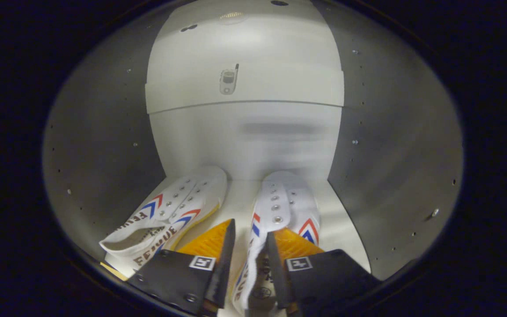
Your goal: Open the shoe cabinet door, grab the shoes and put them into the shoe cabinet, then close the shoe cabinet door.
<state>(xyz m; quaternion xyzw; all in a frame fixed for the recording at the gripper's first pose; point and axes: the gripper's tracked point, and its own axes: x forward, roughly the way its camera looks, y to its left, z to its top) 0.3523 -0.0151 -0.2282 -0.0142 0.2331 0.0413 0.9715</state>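
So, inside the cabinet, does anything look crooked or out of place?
Slightly. The left shoe lies at an angle, its toe turned toward the right shoe, which points straight at the back wall. The claw grips the right shoe's side wall near the heel. No damage shows.

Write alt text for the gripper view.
The hand-held gripper holds the side wall of a white sneaker between its fingers, inside the white shoe cabinet. A matching sneaker lies beside it on the cabinet floor, toe toward the back wall.
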